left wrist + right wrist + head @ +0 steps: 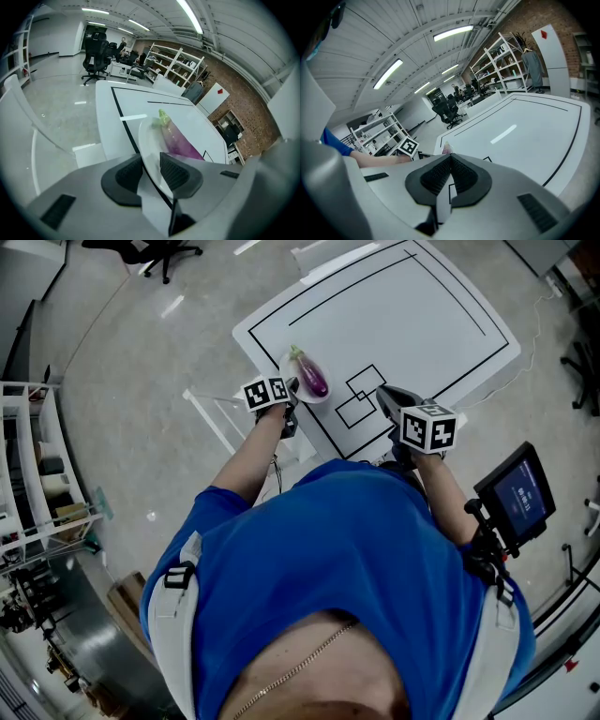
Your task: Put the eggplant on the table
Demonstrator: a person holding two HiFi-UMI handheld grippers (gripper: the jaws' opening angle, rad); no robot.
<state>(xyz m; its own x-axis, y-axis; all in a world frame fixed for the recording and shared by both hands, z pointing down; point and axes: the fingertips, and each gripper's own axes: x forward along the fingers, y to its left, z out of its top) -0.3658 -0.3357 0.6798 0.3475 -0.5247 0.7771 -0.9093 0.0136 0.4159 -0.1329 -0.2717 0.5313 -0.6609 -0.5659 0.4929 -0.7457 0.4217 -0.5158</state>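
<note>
A purple eggplant [312, 379] with a green stem lies on a white plate [287, 366] at the near left corner of the white table [394, 315]. My left gripper [292, 396] is at the plate's near rim. In the left gripper view the plate [149, 150] stands steeply tilted with its rim between the pads, which touch it on both sides. The eggplant [180, 143] rests against its right side over the table [136, 98]. My right gripper [384, 395] hovers above the black squares drawn on the table, jaws shut with nothing in them [450, 173].
A small screen on a stand [516, 498] is at my right. White shelving [28, 474] stands at the left and a white frame [216, 418] beside the table's corner. Office chairs [159, 254] are far off. Black outlines mark the table top [525, 126].
</note>
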